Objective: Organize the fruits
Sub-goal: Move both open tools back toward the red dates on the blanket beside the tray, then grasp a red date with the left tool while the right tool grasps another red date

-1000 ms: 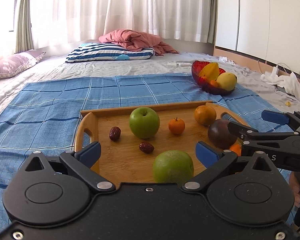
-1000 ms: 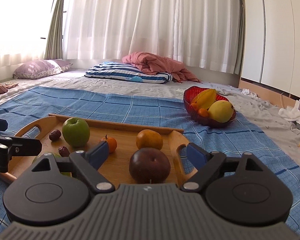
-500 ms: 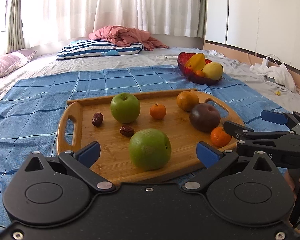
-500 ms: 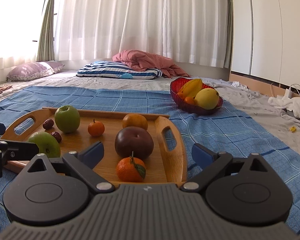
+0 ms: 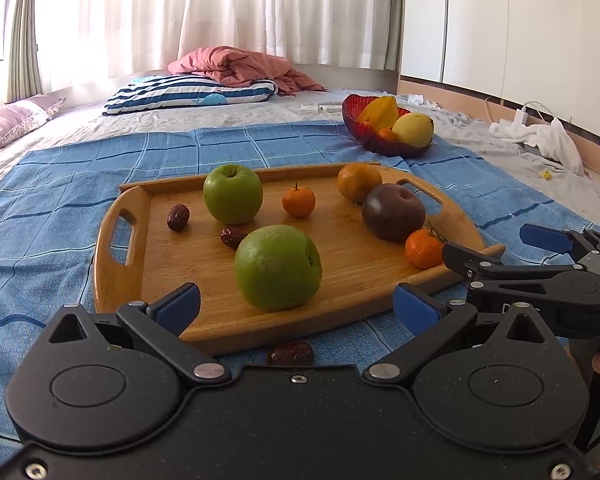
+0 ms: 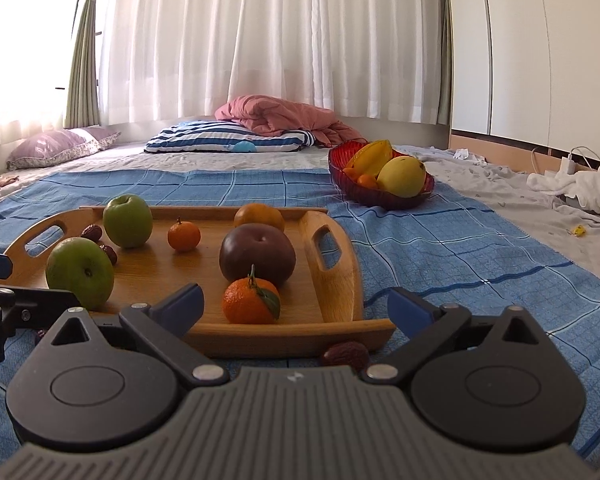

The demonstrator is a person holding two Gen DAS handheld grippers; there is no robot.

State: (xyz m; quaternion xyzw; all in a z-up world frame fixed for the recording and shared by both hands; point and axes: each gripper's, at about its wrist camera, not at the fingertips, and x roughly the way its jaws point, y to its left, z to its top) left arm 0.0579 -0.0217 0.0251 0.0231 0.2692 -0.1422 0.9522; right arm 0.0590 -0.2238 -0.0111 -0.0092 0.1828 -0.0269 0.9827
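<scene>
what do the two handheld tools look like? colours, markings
Both share one build. The left tool has a matte black body with two round hubs, black linkage arms with silver rivets, and blue pads on the fingers. The right tool has the same black arms and blue pads, but a ribbed grey body bearing a small white mark. No cables or sleeves show.

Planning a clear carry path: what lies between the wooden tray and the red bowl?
Only bare blue checked blanket lies between the wooden tray and the red bowl; the right wrist view shows it best.
</scene>
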